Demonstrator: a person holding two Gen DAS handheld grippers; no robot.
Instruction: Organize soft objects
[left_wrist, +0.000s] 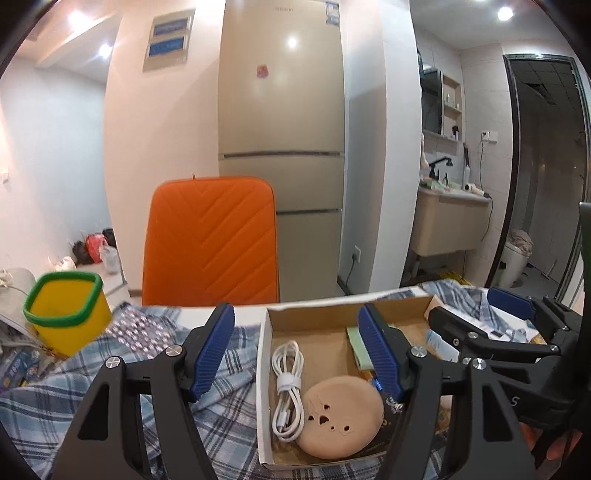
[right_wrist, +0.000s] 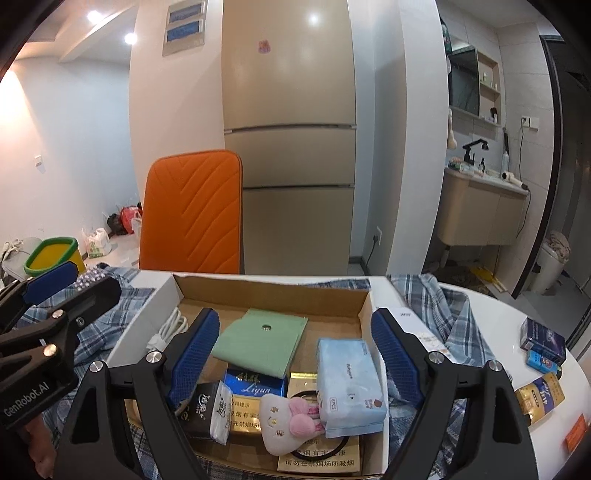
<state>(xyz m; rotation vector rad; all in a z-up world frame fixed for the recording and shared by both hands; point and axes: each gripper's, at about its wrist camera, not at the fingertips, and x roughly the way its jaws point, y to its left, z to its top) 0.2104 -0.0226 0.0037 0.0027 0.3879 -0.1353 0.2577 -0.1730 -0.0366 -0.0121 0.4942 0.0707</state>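
Note:
A cardboard box lies on a plaid cloth. In the left wrist view it holds a coiled white cable and a round beige pad. In the right wrist view it holds a folded green cloth, a blue tissue pack, a small tissue pack, a white-and-pink plush and cigarette cartons. My left gripper is open and empty above the box's left part. My right gripper is open and empty above its right part.
A yellow bin with a green rim stands at the left. An orange chair back stands behind the table, with a fridge beyond. Small boxes lie on the white table at the right.

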